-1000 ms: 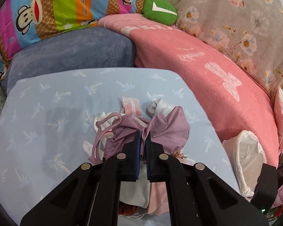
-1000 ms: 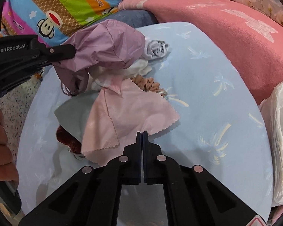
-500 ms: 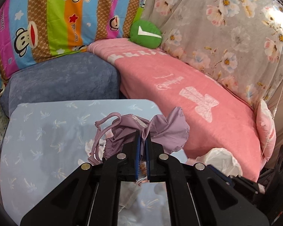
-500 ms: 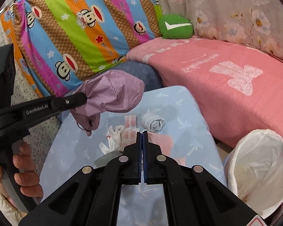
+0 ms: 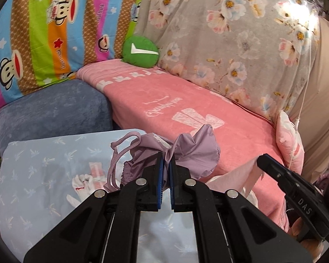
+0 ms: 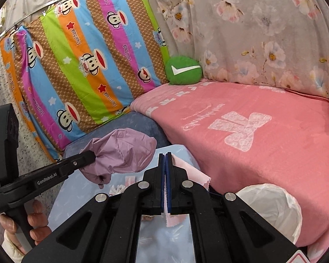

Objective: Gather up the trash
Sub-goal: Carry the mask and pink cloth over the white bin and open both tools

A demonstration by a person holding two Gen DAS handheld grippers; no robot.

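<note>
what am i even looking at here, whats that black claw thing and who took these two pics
No robot here: a person holds a black two-finger gripper in each hand, each with a camera looking along its fingers. One picture is from the left gripper, shut on a purple drawstring bag. The other is from the right gripper, shut on a pink cloth. Below is a light blue table with crumpled white tissues. A white-lined bin stands beside the pink sofa.

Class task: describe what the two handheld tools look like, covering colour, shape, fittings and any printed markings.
Both tools are matte black plastic. Each has two triangular, cut-out fingers with round silver fasteners and blue inner pads. The left tool carries white "GenRobot.AI" lettering on its side; the right tool shows "DAS". A pale cuff shows at the left wrist.
</note>
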